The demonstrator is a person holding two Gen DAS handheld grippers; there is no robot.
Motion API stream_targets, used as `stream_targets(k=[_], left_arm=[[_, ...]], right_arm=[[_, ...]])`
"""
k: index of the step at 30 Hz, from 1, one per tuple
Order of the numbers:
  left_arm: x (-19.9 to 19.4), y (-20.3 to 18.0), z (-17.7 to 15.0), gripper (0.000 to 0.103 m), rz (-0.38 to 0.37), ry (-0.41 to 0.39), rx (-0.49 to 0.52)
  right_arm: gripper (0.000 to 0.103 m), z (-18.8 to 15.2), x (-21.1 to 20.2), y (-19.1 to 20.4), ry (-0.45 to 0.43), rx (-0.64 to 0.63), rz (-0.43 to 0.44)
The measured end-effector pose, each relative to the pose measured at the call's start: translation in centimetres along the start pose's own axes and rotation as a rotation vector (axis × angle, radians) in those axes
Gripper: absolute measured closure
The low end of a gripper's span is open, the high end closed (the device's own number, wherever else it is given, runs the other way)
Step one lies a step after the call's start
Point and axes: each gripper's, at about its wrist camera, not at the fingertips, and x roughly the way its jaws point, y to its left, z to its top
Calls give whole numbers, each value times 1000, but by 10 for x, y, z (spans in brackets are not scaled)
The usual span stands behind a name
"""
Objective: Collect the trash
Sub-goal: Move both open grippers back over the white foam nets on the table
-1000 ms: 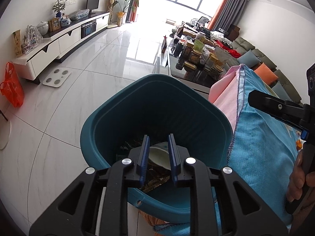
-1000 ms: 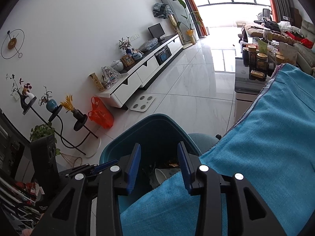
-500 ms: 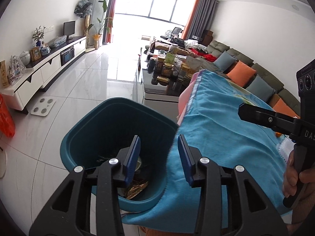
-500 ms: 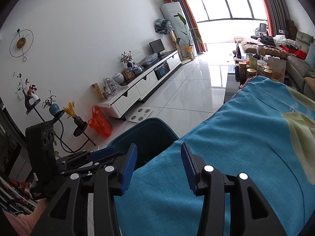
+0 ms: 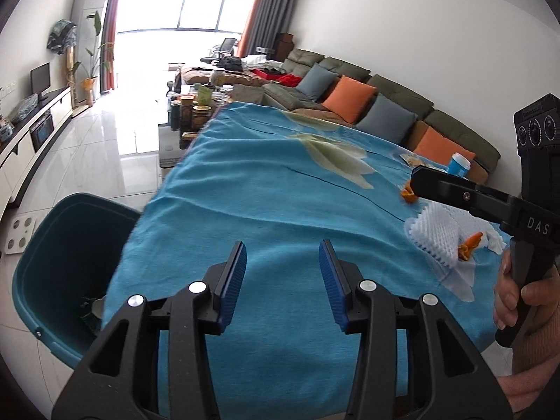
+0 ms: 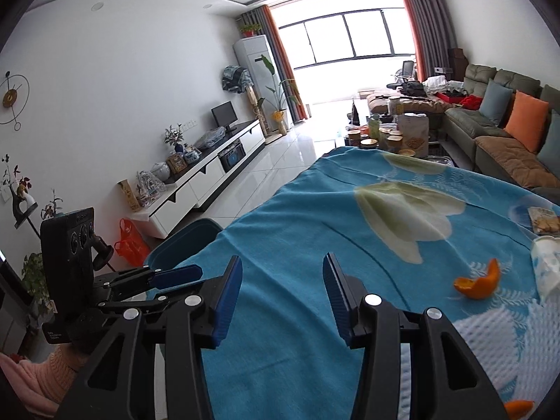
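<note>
Fingers (image 5: 234, 273) of both grippers part-open, empty, left pair opening; swung off teal bin (image 5: 66, 262), now low left. Next trash ahead-right on table (image 5: 280, 192): white foam net (image 5: 434, 234), orange peel (image 6: 476, 281), cup (image 6: 546, 266).

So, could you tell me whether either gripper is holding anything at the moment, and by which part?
Nothing is held. The left gripper and the right gripper both have empty jaws over the blue cloth; the left's are opening.
</note>
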Motion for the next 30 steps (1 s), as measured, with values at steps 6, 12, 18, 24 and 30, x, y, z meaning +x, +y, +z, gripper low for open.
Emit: stream_targets(k=[6,12,18,24,30], left_arm=[[26,-57,1,57,-101,41,76],[53,-104,7,49,-179,85,163],[74,-135,11,41,-212,117,224],[93,-143,17,36,-213,155,229],[108,-148,19,36,-235,213,232]], right_arm=[[57,-18,-40,-46,-35,71,-123],[57,-38,-77,-91,-69,167,-237],[57,-57,-101,-128,-86,239,-334],[57,-73,-117,-163,-85,307,-394],[57,-83,-111,-180,-58,353,-383]])
